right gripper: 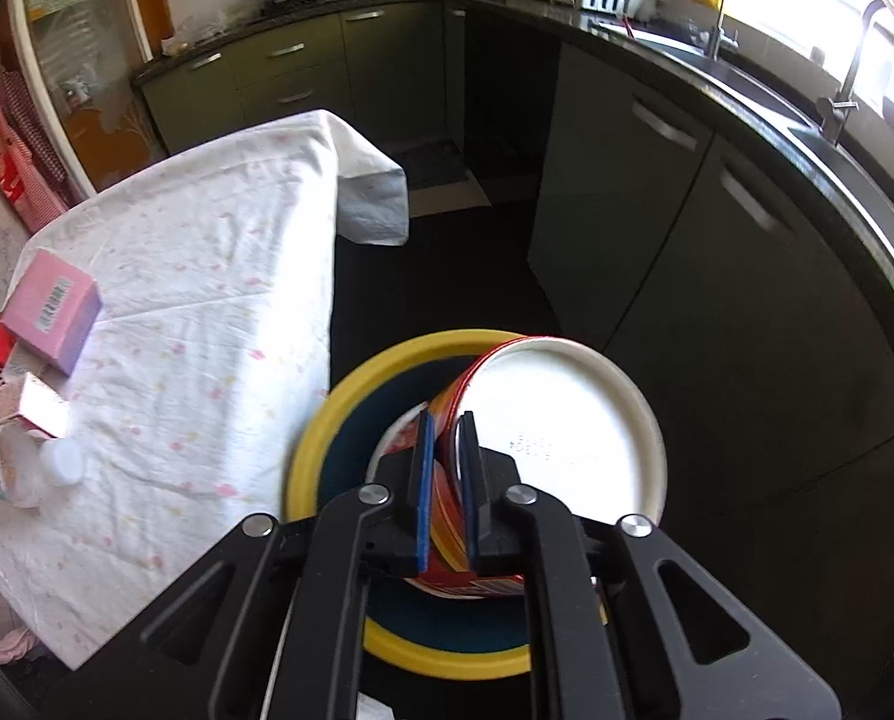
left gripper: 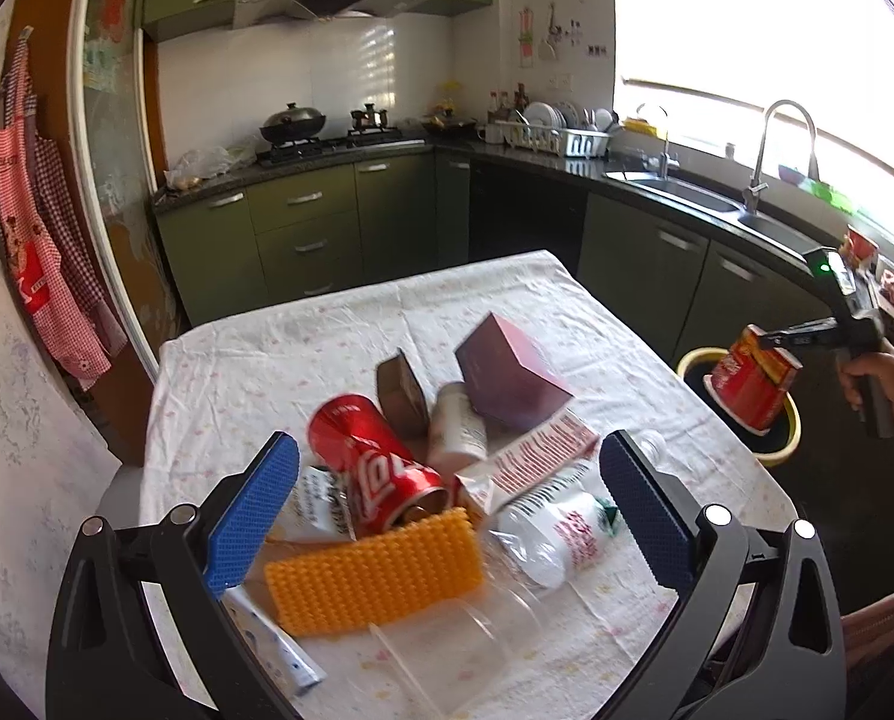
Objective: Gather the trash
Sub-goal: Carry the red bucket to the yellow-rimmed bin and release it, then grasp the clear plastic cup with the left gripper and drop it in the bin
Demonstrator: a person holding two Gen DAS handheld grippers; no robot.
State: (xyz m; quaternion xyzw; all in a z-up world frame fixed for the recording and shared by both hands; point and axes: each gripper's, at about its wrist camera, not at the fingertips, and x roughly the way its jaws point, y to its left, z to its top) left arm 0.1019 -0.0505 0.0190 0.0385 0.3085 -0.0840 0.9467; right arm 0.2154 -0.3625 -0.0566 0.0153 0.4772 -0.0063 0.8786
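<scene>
A pile of trash is sitting on the surface (left gripper: 255, 360): a can (left gripper: 366, 459) at 9 o'clock of the pile, a box (left gripper: 510, 375) at 1 o'clock, a bottle (left gripper: 558, 531) at 4 o'clock. A bin (left gripper: 786, 441) is standing on the floor at the surface's 3 o'clock, a cup (left gripper: 753, 381) hanging over it.

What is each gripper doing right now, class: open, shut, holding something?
Left gripper: open, holding nothing, above the table litter.
Right gripper: shut on the red paper noodle cup, over the yellow-rimmed bin.

Glossy metal can (left gripper: 370, 463), clear plastic cup (left gripper: 447, 654), wrinkled matt cloth tablecloth (left gripper: 303, 336).
</scene>
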